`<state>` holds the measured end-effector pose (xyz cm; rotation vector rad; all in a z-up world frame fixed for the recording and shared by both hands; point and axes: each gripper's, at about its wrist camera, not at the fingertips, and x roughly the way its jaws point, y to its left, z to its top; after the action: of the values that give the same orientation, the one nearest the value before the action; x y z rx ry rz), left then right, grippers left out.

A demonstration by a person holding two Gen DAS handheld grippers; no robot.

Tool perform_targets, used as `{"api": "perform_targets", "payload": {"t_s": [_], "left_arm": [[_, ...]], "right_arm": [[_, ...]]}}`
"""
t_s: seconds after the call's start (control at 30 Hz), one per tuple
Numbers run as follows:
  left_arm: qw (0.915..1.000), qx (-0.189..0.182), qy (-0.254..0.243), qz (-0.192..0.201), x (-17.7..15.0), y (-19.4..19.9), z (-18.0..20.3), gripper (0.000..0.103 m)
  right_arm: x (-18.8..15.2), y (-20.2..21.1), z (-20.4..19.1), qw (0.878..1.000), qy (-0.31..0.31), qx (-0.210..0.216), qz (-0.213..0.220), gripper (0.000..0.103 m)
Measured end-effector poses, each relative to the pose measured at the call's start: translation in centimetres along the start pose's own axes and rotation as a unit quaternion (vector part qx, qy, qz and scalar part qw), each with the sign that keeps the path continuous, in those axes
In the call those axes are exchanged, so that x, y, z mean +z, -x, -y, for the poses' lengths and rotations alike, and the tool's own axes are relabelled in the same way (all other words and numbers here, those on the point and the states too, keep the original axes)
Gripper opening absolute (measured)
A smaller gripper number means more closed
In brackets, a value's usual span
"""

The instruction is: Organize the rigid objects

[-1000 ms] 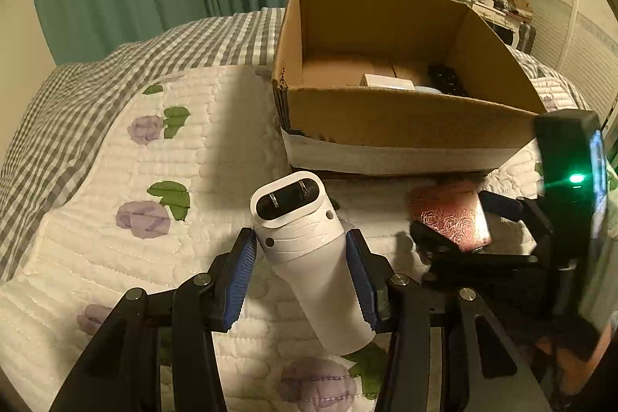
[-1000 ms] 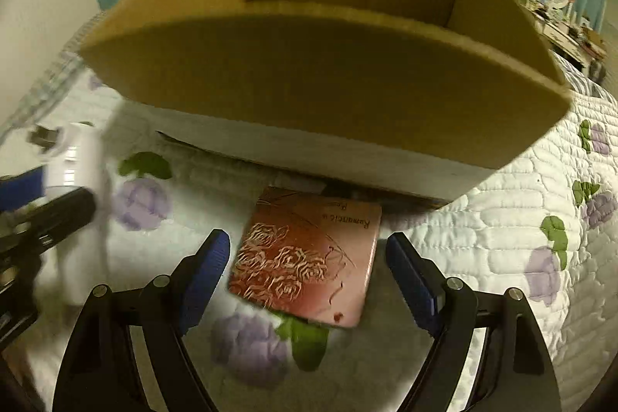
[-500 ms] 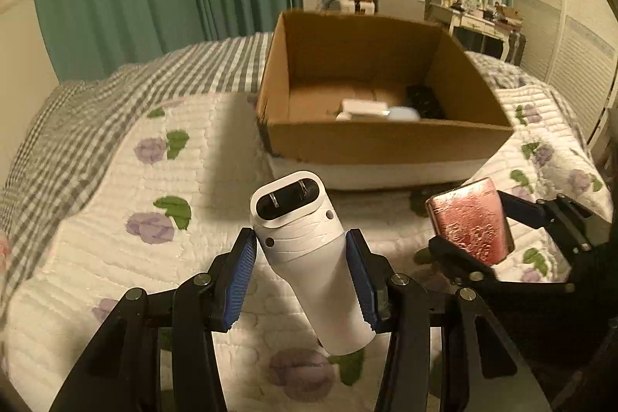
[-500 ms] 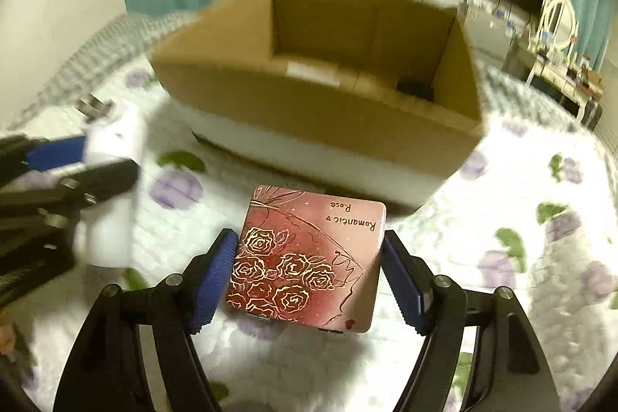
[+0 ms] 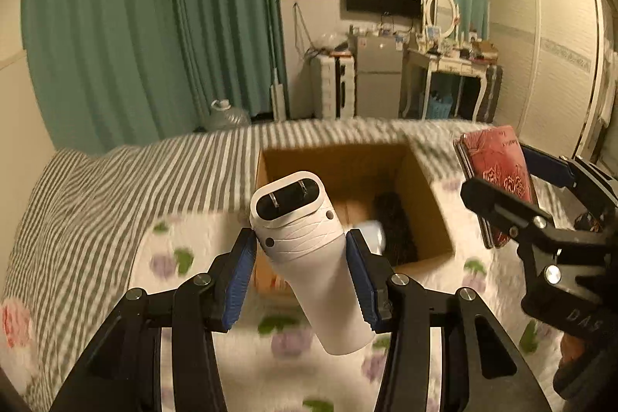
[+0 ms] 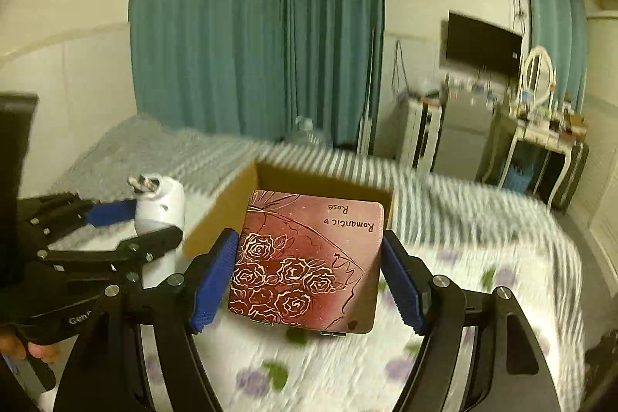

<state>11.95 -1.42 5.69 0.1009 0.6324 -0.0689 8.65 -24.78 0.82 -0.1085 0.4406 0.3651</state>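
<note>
My left gripper [image 5: 301, 273] is shut on a white plug-in device [image 5: 309, 257] with two prongs on its dark top, held in the air above the bed. My right gripper [image 6: 309, 277] is shut on a flat red rose-printed tin [image 6: 309, 261], also lifted. An open cardboard box [image 5: 428, 211] sits on the quilt beyond both; its near side shows in the right wrist view [image 6: 220, 215]. The red tin [image 5: 498, 188] and right gripper show at the right of the left wrist view. The white device [image 6: 162, 219] shows at the left of the right wrist view.
The box holds a dark object [image 5: 398, 226] and a pale one [image 5: 370, 234]. The bed has a white floral quilt [image 5: 185, 257] and a grey checked blanket [image 5: 116, 180]. Green curtains [image 5: 154, 26], a fridge [image 5: 378, 80] and a dressing table [image 5: 448, 64] stand behind.
Both grippers have lifted well above the quilt with their objects. The right gripper closed on the red tin and raised it. The box now lies lower and farther in both views.
</note>
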Motion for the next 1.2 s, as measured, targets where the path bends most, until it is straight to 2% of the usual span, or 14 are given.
{"api": "perform_targets", "payload": {"t_s": [0.13, 0.3, 0.4, 0.53, 0.7, 0.83, 0.97, 1.1, 1.2], "left_arm": [[0.9998, -0.016, -0.009, -0.001, 3.6, -2.7, -0.6, 0.048], [0.9997, 0.002, -0.012, -0.021, 6.1, -9.1, -1.3, 0.048], [0.9994, 0.001, -0.015, -0.03, 5.0, -12.2, -1.1, 0.048], [0.998, -0.003, -0.033, -0.054, 3.1, -16.0, -0.5, 0.048], [0.9962, -0.001, -0.039, -0.078, 1.8, -18.4, 0.0, 0.049], [0.9962, -0.003, -0.036, -0.079, 1.6, -18.4, 0.3, 0.051], [0.9972, -0.006, -0.041, -0.063, 2.0, -17.2, 0.2, 0.051], [0.9984, -0.001, -0.039, -0.041, 3.3, -14.2, 0.8, 0.051], [0.9986, 0.005, -0.047, -0.024, 4.4, -11.4, 1.6, 0.056]], "right_arm": [[3.9, -2.0, 1.3, 1.0, -0.002, -0.001, 0.022, 0.073], [6.0, -6.3, 2.1, 1.0, -0.008, -0.001, 0.013, 0.073], [5.7, -9.9, 2.7, 1.0, -0.017, 0.0, -0.002, 0.073], [3.1, -14.5, 3.4, 0.999, -0.023, 0.0, -0.037, 0.073], [1.0, -18.0, 4.1, 0.997, -0.028, 0.004, -0.076, 0.073], [0.8, -18.8, 4.9, 0.995, -0.044, 0.019, -0.091, 0.074], [1.0, -17.6, 5.6, 0.996, -0.058, 0.011, -0.066, 0.078], [1.7, -15.0, 6.0, 0.996, -0.07, 0.004, -0.049, 0.078], [2.7, -12.3, 6.3, 0.997, -0.068, -0.001, -0.035, 0.078]]}}
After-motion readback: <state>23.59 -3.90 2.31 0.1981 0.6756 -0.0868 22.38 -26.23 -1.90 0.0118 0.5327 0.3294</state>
